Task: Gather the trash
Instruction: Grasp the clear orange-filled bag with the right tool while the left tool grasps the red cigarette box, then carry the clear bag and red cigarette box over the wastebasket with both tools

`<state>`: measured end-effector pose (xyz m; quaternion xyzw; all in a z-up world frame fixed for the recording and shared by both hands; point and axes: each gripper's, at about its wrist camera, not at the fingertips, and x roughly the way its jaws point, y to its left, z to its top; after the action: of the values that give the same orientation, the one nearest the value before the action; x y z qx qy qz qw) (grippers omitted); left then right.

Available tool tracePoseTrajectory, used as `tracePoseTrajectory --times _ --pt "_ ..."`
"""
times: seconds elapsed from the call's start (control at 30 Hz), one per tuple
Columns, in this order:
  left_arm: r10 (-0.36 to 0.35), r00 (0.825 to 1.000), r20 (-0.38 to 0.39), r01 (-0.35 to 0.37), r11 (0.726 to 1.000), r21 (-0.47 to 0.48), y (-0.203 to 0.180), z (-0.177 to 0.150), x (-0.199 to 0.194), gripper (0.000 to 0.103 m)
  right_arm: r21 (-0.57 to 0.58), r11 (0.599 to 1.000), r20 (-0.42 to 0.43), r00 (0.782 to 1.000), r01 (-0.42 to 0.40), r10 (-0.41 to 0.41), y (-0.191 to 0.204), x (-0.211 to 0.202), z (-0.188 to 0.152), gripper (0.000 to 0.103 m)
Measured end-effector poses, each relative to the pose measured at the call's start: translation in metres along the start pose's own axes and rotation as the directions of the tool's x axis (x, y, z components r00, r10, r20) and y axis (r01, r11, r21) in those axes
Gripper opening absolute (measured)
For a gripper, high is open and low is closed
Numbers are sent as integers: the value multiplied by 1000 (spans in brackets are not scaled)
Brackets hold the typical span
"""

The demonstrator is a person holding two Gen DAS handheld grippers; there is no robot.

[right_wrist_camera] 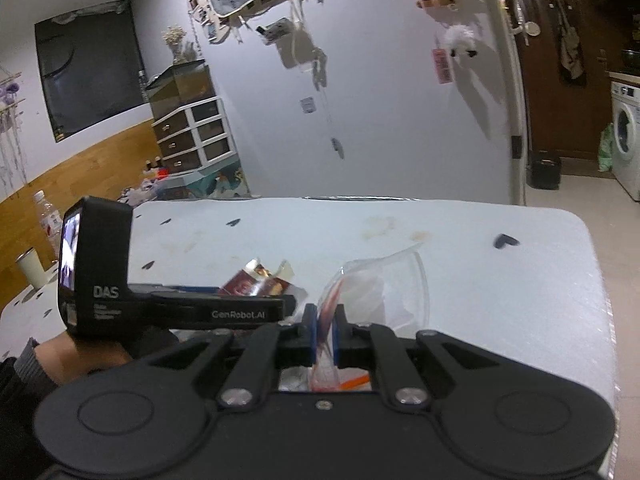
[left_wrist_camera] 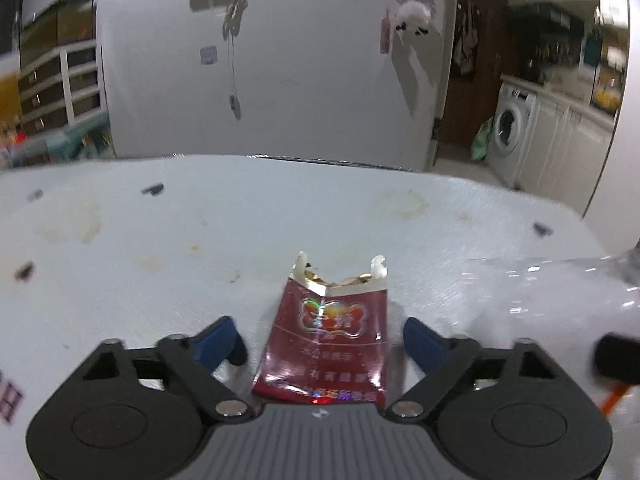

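A crumpled dark red cigarette pack (left_wrist_camera: 326,344) with a torn foil top lies flat on the white table (left_wrist_camera: 200,240). My left gripper (left_wrist_camera: 324,340) is open, its blue fingers (left_wrist_camera: 218,342) on either side of the pack. The pack also shows in the right wrist view (right_wrist_camera: 256,280), behind the left gripper's body (right_wrist_camera: 180,312). My right gripper (right_wrist_camera: 325,332) is shut on the edge of a clear plastic bag (right_wrist_camera: 384,292), whose open mouth stands to the right of the pack. The bag shows at the right of the left wrist view (left_wrist_camera: 552,300).
The table (right_wrist_camera: 480,280) has stains and small dark heart marks (right_wrist_camera: 506,241). A plastic bottle (right_wrist_camera: 46,216) and a white cup (right_wrist_camera: 30,266) stand off the table's left. A wall is behind; a washing machine (left_wrist_camera: 512,128) is far right.
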<state>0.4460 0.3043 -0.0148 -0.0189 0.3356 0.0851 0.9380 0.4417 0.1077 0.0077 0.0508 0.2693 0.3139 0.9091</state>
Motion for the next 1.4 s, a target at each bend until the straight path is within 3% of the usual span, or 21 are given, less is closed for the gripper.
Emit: tracePoseTrajectory --times 0.07,0.13,0.7,0.83,1.4 --pt "-16 1000 7 16 1000 2 0 1 -1 63 5 1000 0 1000 14 -14 -3 -5 -4 7" --pt "-17 1000 3 17 1000 2 0 2 -4 55 12 1000 2 1000 24 -24 -6 -10 -6 7" --pt "-40 998 51 38 998 47 -30 -28 -69 54 -14 996 73 994 89 -87 -10 -64 -16 7" --pt "-3 997 76 1 999 33 -37 -43 -97 54 -35 993 87 990 116 -113 -8 -82 -21 7" --pt "-36 978 205 36 999 3 -85 -94 -218 54 -86 980 141 976 180 -167 -8 -193 -59 7"
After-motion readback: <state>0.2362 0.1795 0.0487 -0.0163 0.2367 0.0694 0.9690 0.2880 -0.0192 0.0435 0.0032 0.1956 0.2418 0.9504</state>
